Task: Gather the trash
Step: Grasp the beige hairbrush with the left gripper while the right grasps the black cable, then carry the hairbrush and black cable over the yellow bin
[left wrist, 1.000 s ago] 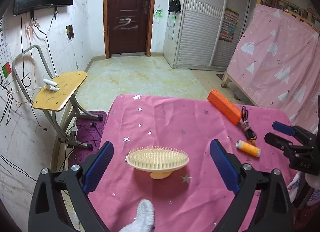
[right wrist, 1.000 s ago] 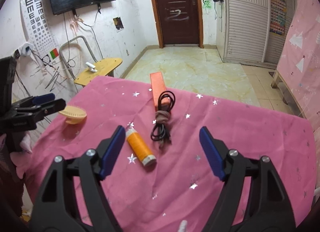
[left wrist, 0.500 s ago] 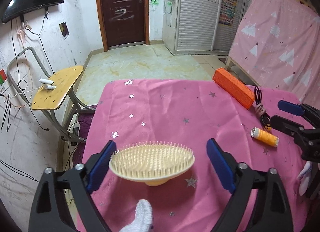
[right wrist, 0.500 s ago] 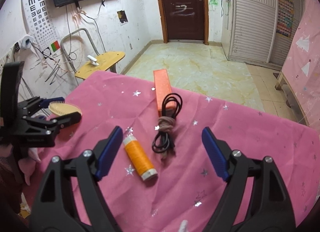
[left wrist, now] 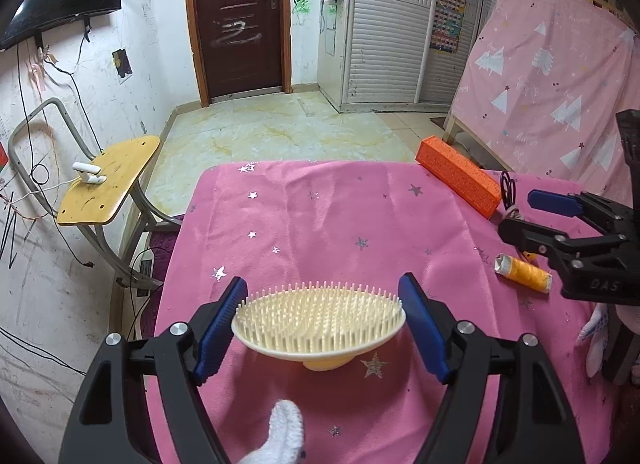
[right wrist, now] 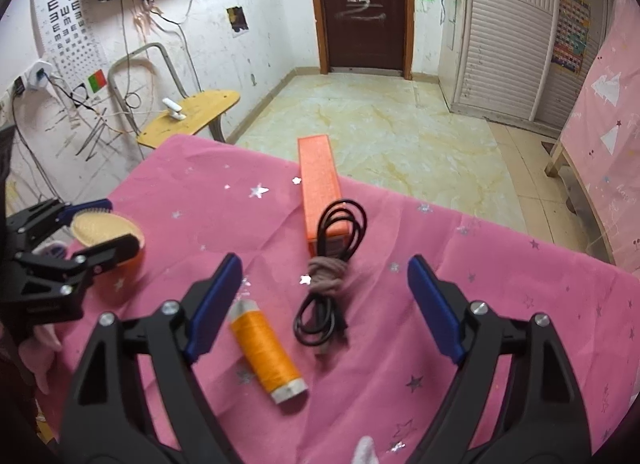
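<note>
A cream bristle brush (left wrist: 320, 322) with an orange base lies on the pink star cloth (left wrist: 320, 216). My left gripper (left wrist: 322, 318) has its blue pads at both ends of the brush, touching or nearly touching it. The brush also shows in the right wrist view (right wrist: 105, 229). My right gripper (right wrist: 324, 304) is open and empty above an orange thread spool (right wrist: 267, 353) and a coiled black cable (right wrist: 330, 272). An orange box (right wrist: 319, 188) lies beyond the cable.
The table's far edge drops to a tiled floor (left wrist: 280, 132). A yellow chair (left wrist: 108, 180) with a white charger stands at the left. A pink-draped bed (left wrist: 560, 96) is at the right. The right gripper (left wrist: 580, 232) shows at the right of the left wrist view.
My left gripper has moved forward around the brush and narrowed until its pads meet the brush ends. My right gripper has edged forward over the spool and cable, still open.
</note>
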`<state>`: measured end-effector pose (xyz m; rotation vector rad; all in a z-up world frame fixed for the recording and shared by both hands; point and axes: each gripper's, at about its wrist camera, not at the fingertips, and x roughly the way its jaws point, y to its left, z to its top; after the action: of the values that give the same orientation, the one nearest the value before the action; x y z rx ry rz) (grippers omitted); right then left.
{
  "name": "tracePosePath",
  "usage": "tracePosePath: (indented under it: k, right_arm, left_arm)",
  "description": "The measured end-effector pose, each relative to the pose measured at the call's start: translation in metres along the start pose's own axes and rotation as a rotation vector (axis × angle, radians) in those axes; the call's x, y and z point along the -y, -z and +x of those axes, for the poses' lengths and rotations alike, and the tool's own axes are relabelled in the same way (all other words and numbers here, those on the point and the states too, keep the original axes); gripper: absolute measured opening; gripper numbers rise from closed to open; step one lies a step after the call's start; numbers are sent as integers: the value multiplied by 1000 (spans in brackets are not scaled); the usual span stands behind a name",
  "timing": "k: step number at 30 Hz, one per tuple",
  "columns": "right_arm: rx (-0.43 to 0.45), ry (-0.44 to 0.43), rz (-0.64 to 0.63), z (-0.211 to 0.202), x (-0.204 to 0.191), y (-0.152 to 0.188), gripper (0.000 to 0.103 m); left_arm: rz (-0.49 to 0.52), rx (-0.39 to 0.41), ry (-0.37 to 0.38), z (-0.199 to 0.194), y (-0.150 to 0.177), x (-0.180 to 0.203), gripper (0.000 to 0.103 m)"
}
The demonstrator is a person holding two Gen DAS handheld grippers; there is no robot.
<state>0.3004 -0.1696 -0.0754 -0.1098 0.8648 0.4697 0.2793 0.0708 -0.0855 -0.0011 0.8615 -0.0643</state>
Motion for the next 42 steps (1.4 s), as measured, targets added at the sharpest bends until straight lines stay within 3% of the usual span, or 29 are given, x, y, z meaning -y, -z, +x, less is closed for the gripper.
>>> tracePosePath:
  k: [4,9,24,33,42]
  right_arm:
    - [-42,-4,7,10,3,0,53]
    - [-48,-2,13,8,6,2,19]
    - [46,-7,53,-59,22,23,18]
    - [122,18,106,-113,52,48,18]
    - [187,60,187,-162,104,83,19]
  left_arm:
    - [-12,5,-2,-4,0,-2,69]
    - [-22,14,3,-13,0,-3,69]
    - [15,99,10,-78,0,33,69]
    - [72,137,50,-110,3,87,69]
    - [162,163,125,-126,3,163,69]
